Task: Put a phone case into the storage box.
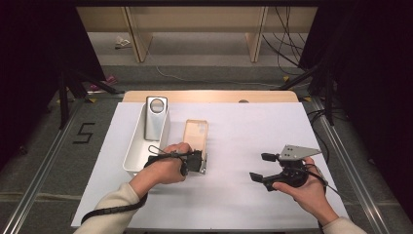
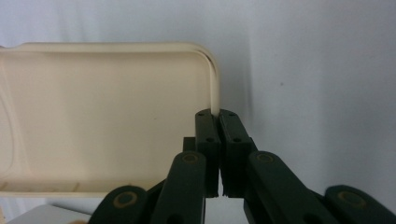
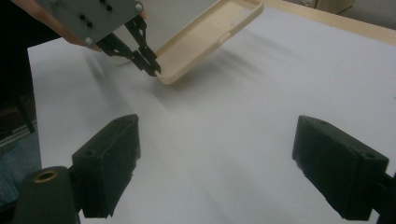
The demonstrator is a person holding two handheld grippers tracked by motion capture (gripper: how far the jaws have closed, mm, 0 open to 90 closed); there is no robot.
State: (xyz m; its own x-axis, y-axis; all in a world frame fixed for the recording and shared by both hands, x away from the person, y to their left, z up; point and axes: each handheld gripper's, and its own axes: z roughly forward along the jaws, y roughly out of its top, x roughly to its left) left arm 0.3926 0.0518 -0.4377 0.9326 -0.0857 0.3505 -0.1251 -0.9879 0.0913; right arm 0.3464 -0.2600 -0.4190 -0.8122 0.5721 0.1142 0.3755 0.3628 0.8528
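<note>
A: Count it for me.

B: One cream phone case (image 1: 196, 136), one white bin (image 1: 141, 146) with one silver box (image 1: 156, 122) standing upright in it, two grippers.

A: Where is the case?

B: Just right of the bin, about ten o'clock from the bench's middle. The left gripper (image 1: 202, 163) pinches its near rim, at the case's six o'clock corner; its fingers (image 2: 219, 135) are pressed together on the thin wall.

A: And the other one?

B: The right gripper (image 1: 259, 167) is at four o'clock, well apart from the case, its fingers (image 3: 109, 163) spread wide with nothing between them.

A: The surface?

B: A white sheet (image 1: 243, 141) covers the bench (image 1: 209, 96), whose wooden edge shows at twelve o'clock. Grey floor (image 1: 44, 146) around it, a black "5" (image 1: 84, 132) at nine, wooden furniture and cables behind.

A: Do the views differ?

B: The left gripper view shows the case's hollow inside close up. The right gripper view shows the case tilted, its far end lifted off the sheet, which the high view cannot tell.
</note>
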